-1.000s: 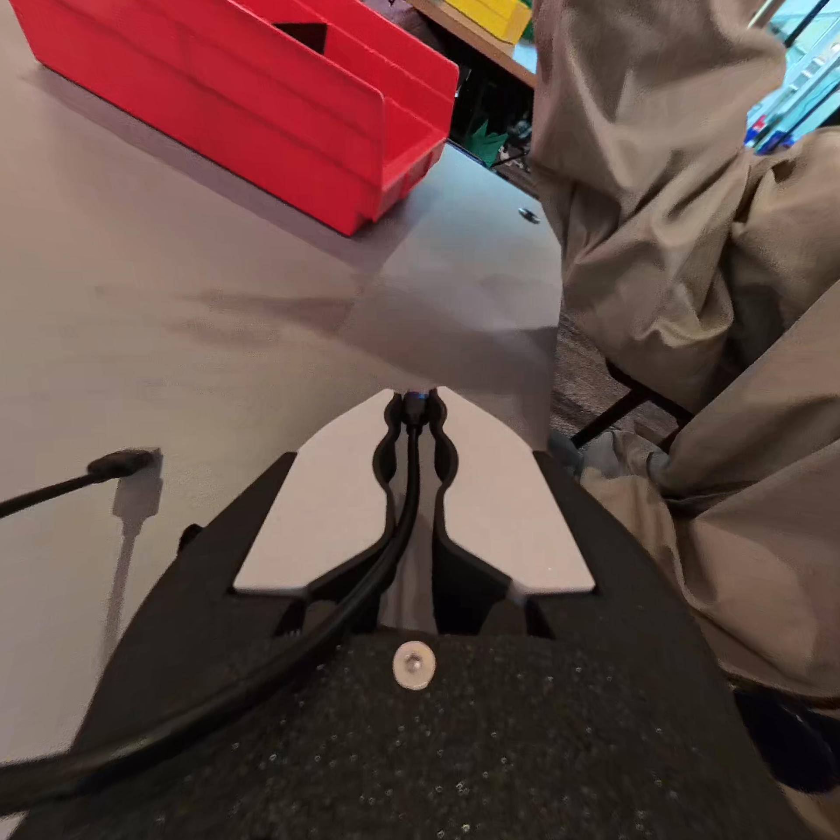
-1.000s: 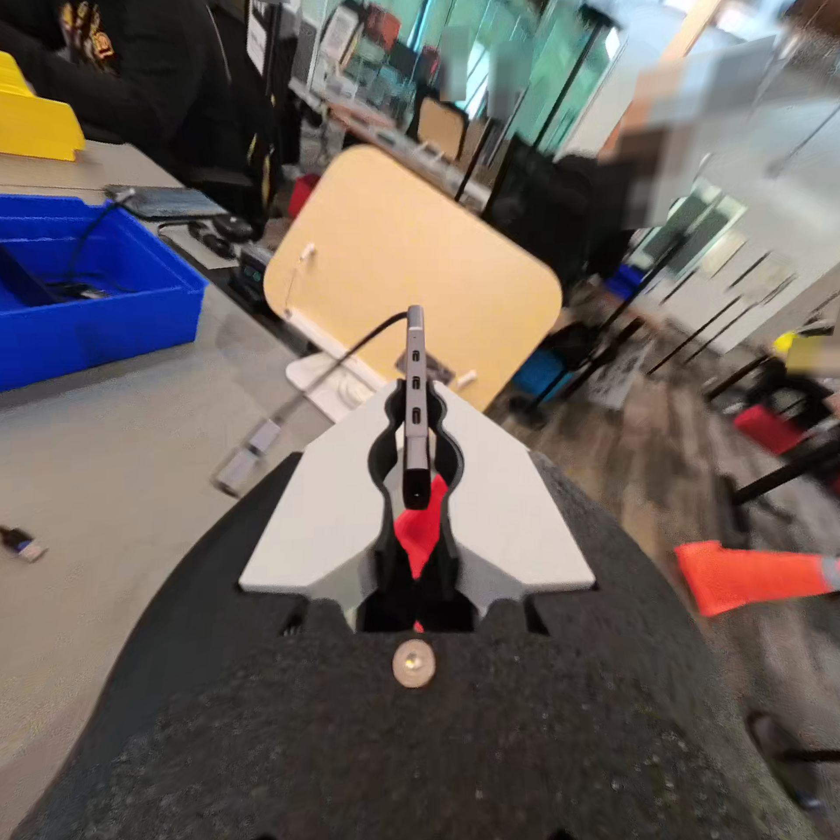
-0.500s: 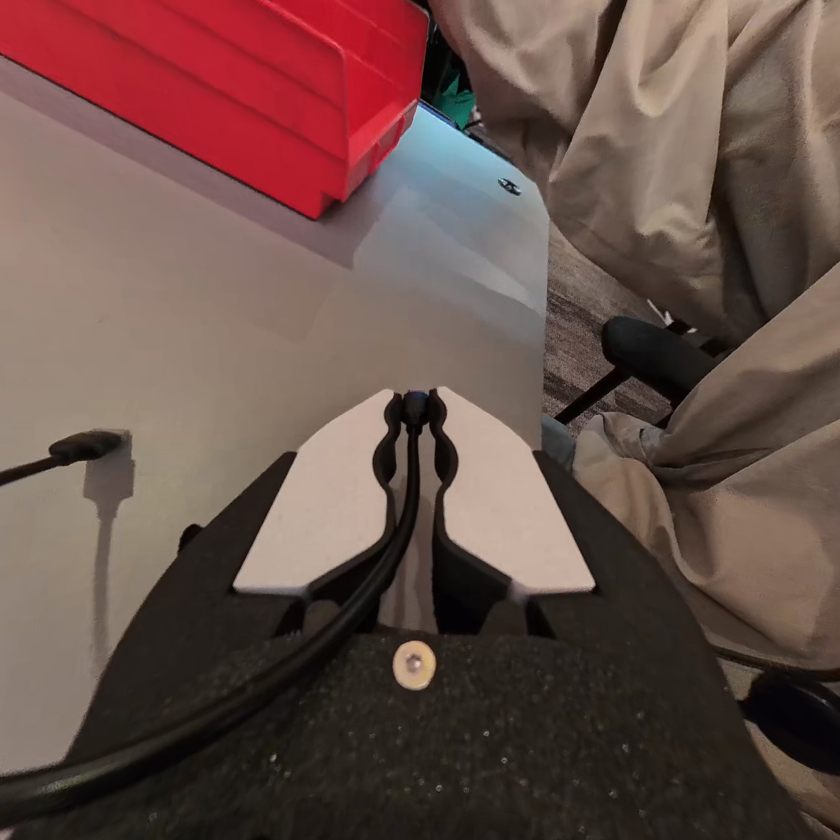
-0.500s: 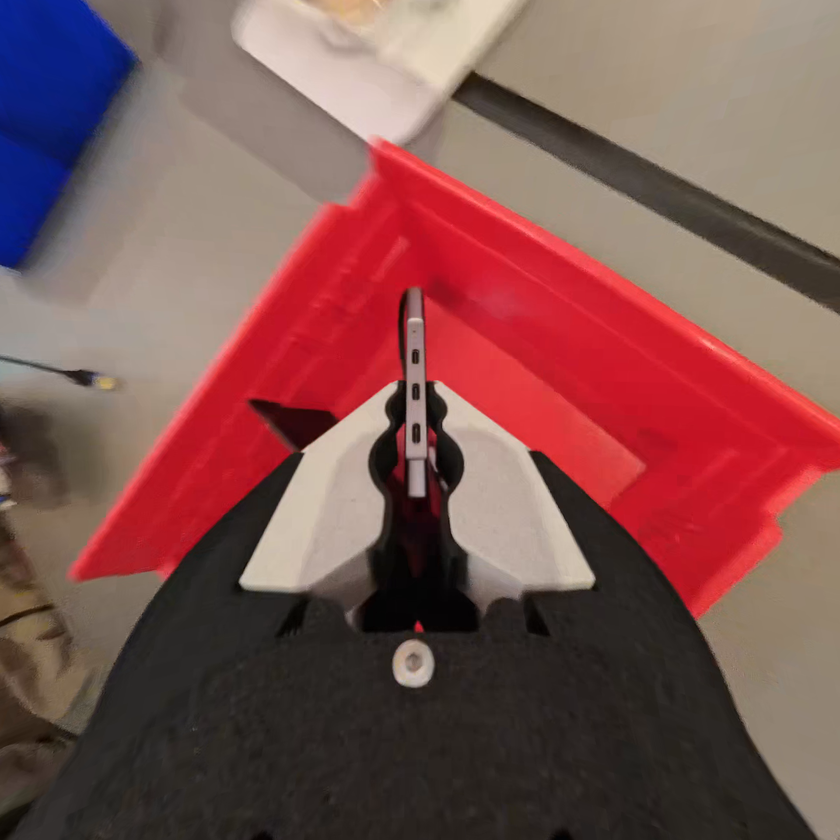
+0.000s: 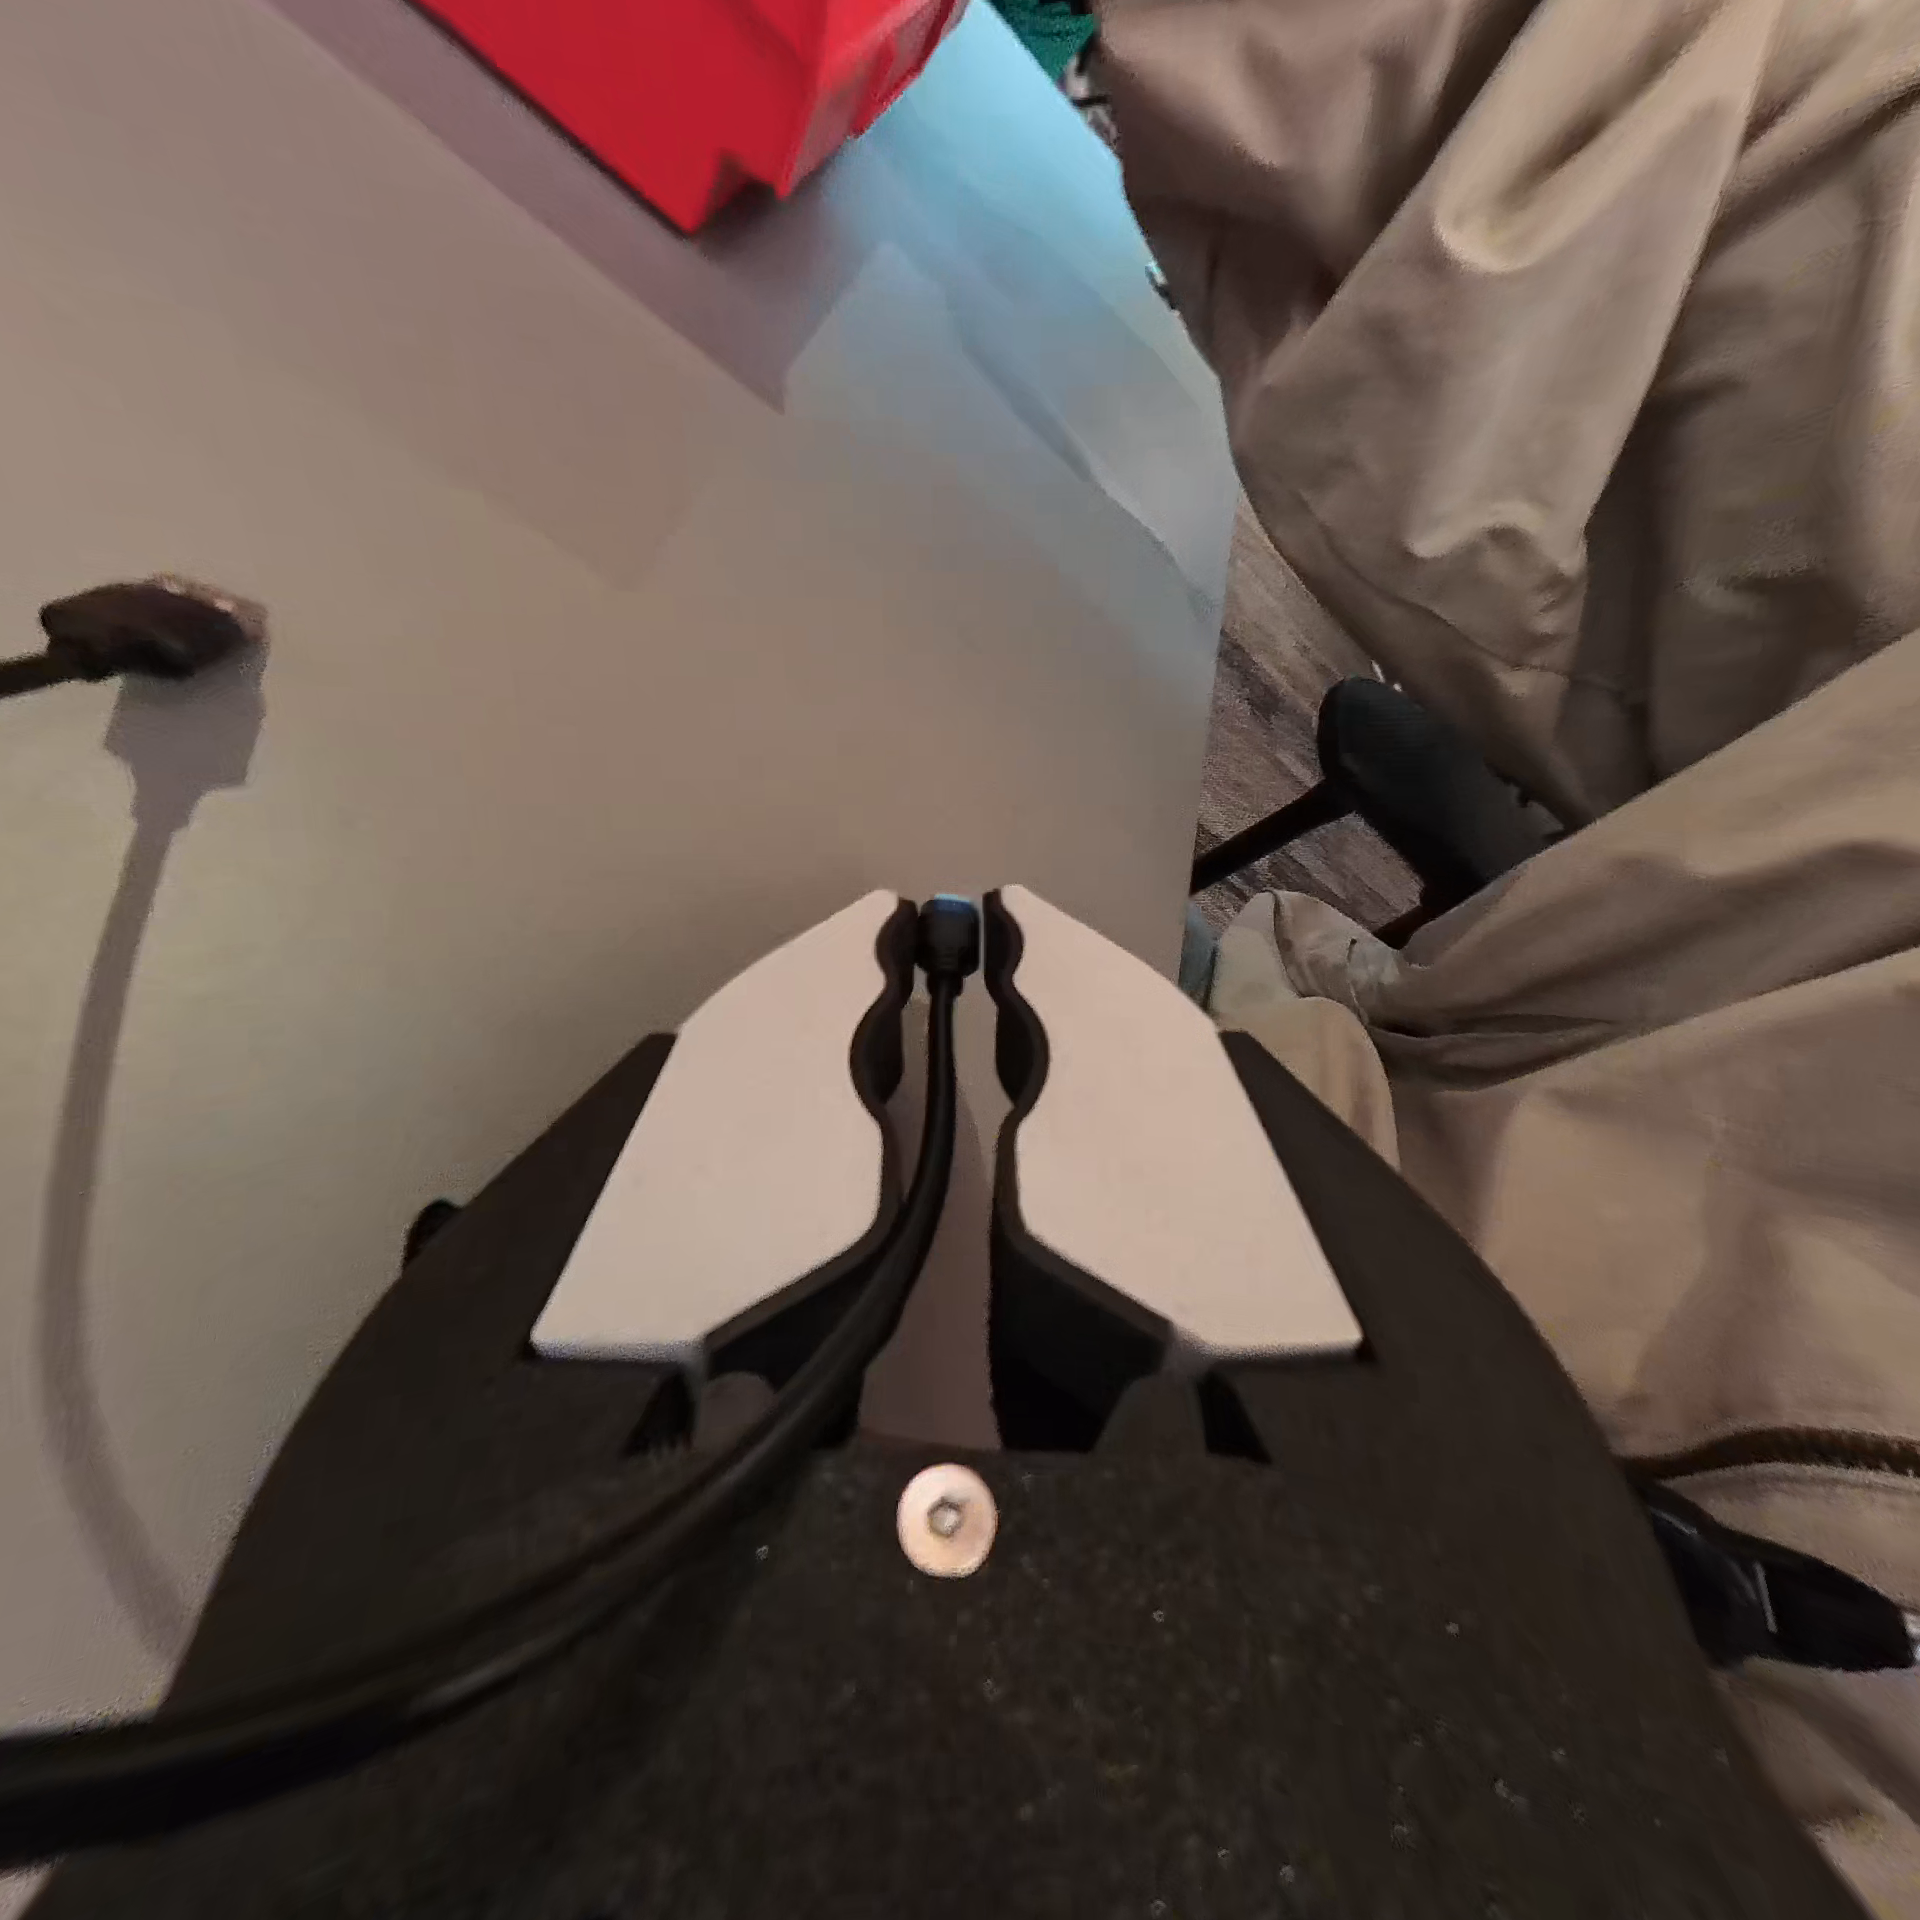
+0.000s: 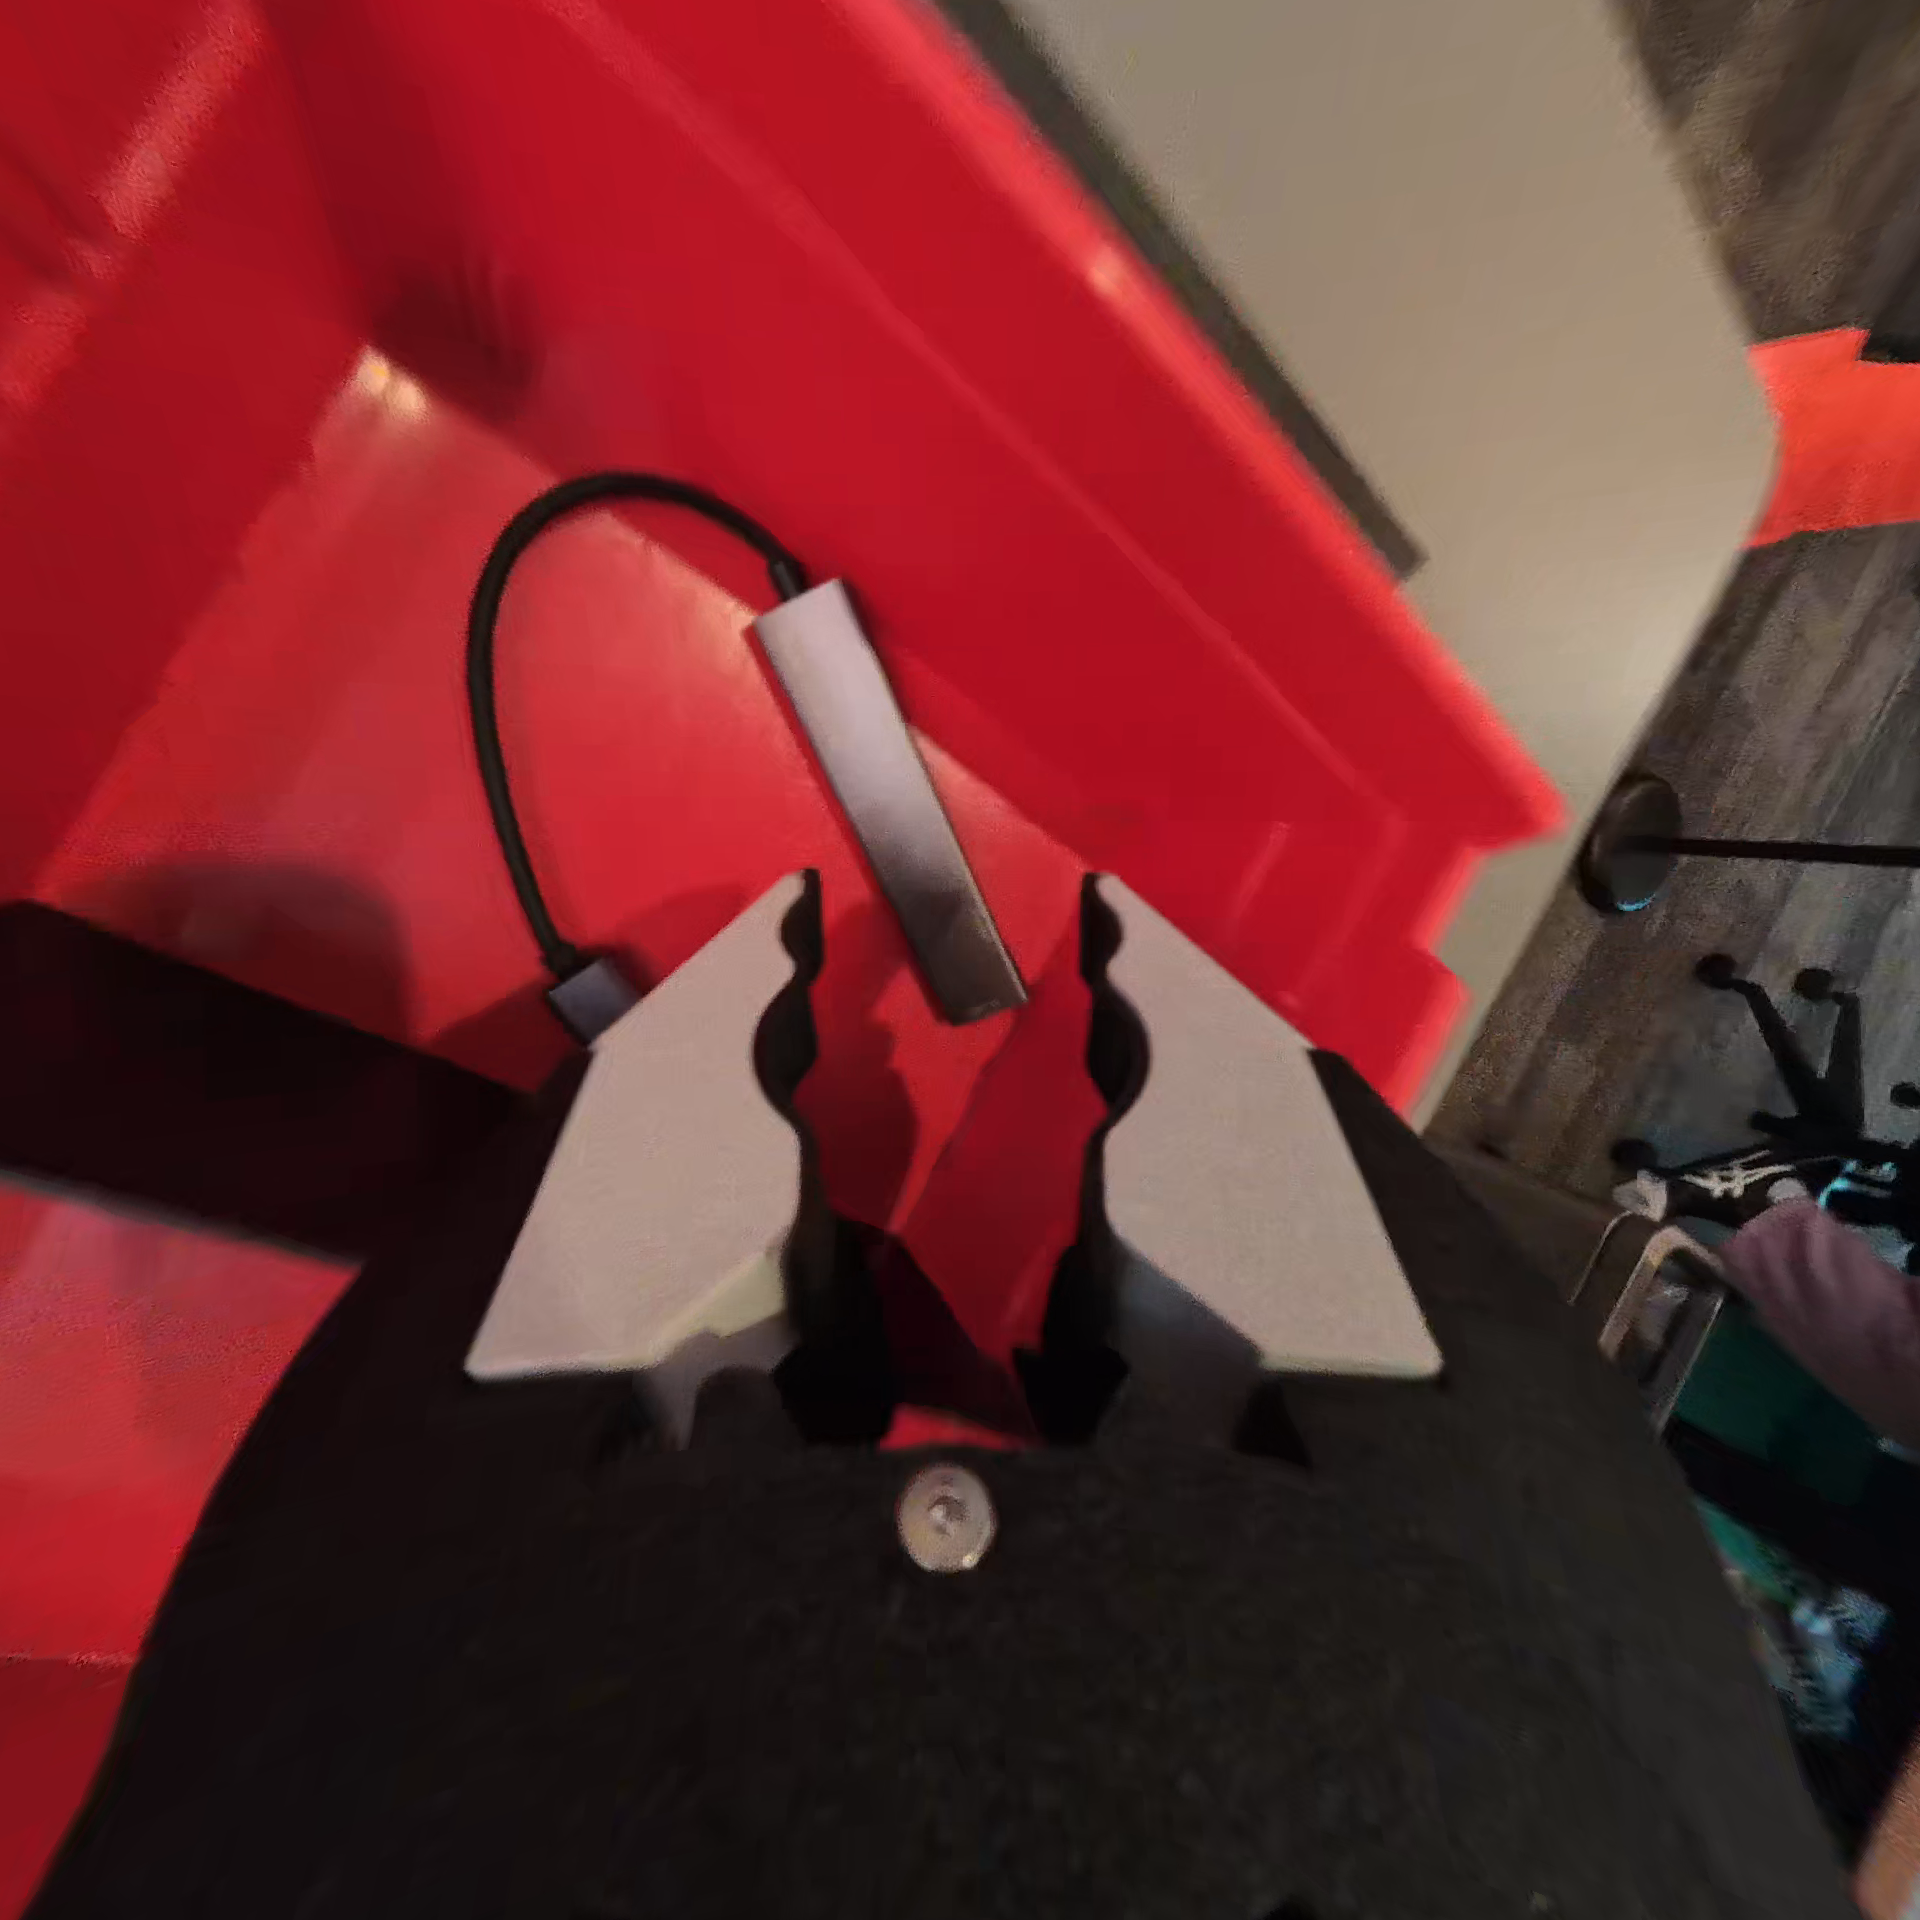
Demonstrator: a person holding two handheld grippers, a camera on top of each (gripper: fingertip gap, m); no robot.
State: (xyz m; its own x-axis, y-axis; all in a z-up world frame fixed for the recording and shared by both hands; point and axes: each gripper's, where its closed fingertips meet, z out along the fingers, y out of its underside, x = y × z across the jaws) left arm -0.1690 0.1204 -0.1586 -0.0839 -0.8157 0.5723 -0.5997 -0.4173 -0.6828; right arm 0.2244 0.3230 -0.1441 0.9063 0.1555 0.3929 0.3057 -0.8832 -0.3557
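Note:
My left gripper (image 5: 948,906) is shut on the plug end of a black cable (image 5: 925,1132), which runs back between the fingers and off to the lower left. Its other plug (image 5: 145,629) hangs above the grey table (image 5: 499,540) at the left. My right gripper (image 6: 945,894) is open above a red bin (image 6: 1091,499). A slim grey hub (image 6: 883,800) with a short black lead (image 6: 499,665) and a grey plug (image 6: 592,997) lies inside the bin, just beyond the fingertips.
The red bin's corner (image 5: 727,94) shows at the top of the left wrist view. A person in beige clothes (image 5: 1558,416) sits at the table's right edge, by a chair armrest (image 5: 1423,769). Floor and chair legs (image 6: 1766,1039) lie right of the bin.
My right gripper swung down over the red bin, opened and let go of the grey hub, which now lies in the bin. My left gripper kept its hold on the cable and shifted slightly.

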